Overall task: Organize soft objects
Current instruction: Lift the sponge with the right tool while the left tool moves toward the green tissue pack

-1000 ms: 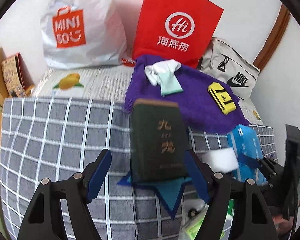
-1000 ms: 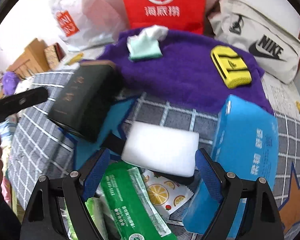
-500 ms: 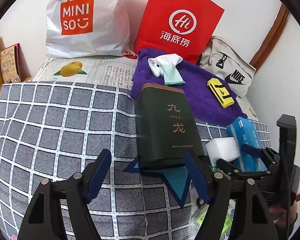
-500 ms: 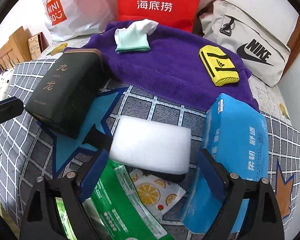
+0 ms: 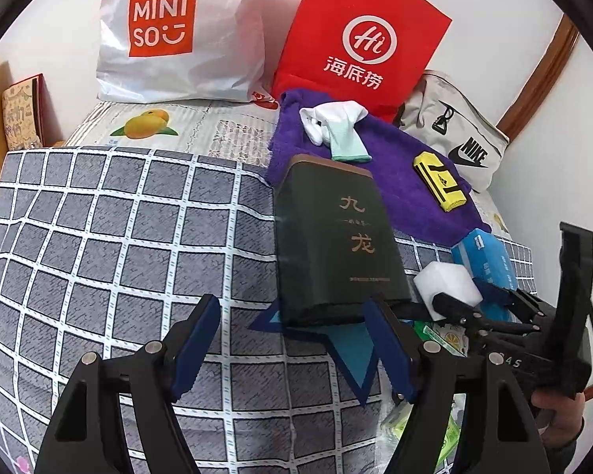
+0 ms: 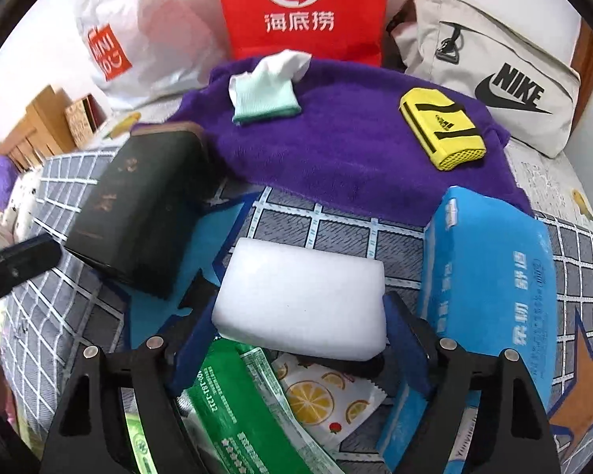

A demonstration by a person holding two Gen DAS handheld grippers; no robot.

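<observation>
A white sponge (image 6: 300,308) lies on green and lemon-print packets (image 6: 233,403). My right gripper (image 6: 300,316) straddles it, jaws closing, and both blue pads meet its sides. It shows in the left wrist view too, as the right gripper (image 5: 466,300) at the sponge (image 5: 446,280). A blue tissue pack (image 6: 490,276) lies just right of it. On the purple towel (image 6: 348,150) behind rest a white-and-mint sock (image 6: 265,91) and a yellow pouch (image 6: 442,134). My left gripper (image 5: 292,308) stands open and empty just before a dark green box (image 5: 336,237).
White MINISO bag (image 5: 170,31), red paper bag (image 5: 359,39) and beige Nike bag (image 5: 454,138) line the wall behind. A grey checked cloth (image 5: 118,245) covers the bed. Cardboard boxes (image 6: 47,118) stand at far left. A person's hand (image 5: 557,418) holds the right gripper.
The right jaws widened a little, then narrowed onto the sponge, which now sits deeper between the pads. The left gripper shifted slightly and stays open by the green box.
</observation>
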